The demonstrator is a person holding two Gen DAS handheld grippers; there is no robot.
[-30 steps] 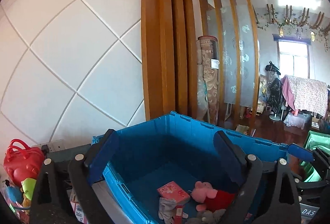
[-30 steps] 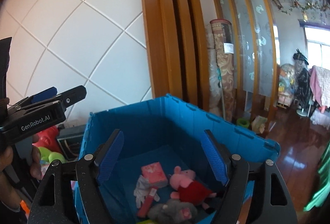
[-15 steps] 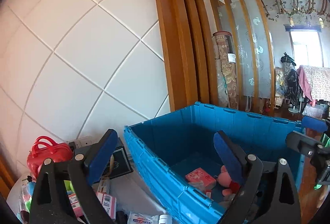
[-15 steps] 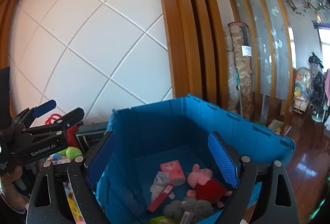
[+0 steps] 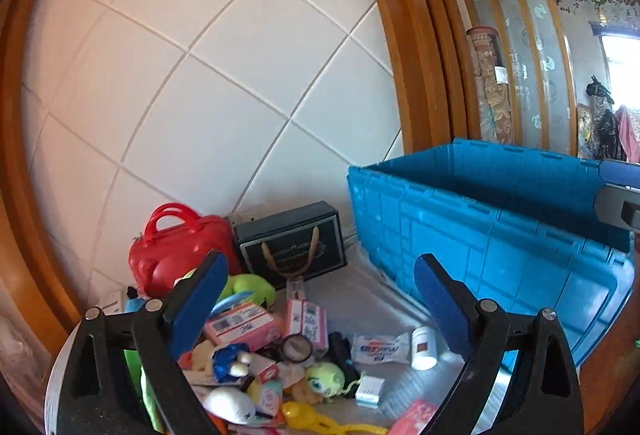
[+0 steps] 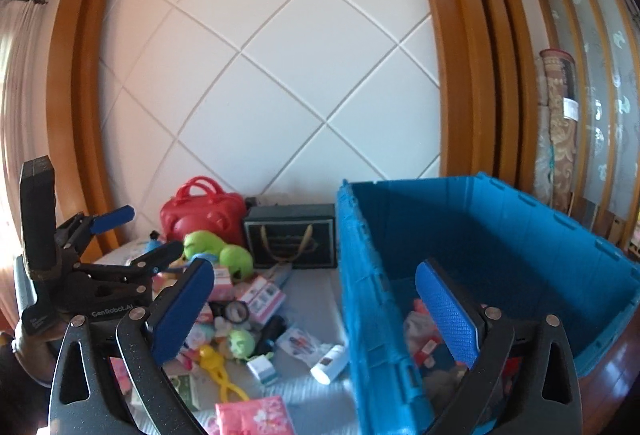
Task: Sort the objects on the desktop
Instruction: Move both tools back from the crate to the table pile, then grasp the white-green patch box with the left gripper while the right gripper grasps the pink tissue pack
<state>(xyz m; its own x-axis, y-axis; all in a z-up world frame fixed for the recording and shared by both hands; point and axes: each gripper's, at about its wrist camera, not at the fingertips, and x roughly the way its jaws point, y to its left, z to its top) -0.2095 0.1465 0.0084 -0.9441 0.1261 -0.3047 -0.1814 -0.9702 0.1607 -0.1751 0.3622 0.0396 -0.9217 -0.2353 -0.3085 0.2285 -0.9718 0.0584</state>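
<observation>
Blue crate (image 6: pixel 360 299) wall between opening right tongs (image 6: pixel 324 311)

Both wrist views face the wall — sharing blue crate (image 5: pixel 500 231) and clutter.

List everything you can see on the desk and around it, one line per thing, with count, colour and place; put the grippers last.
storage crate: one, blue, right side of the desk, open top, a few items inside
handbag: one, red, at the back against the wall
gift bag: one, dark with gold handles, between the handbag and the crate
plush toy: one, green, in front of the handbag
small bottle: one, white, lying near the crate wall
tissue pack: one, pink, floral, nearest desk edge
tape roll: one, dark, in the middle of the clutter
toy figure: one, yellow, front of the pile
left gripper: one, black with blue pads, open, empty, over the clutter
right gripper: one, black with blue pads, jaws opening, empty, astride the crate's near wall
</observation>
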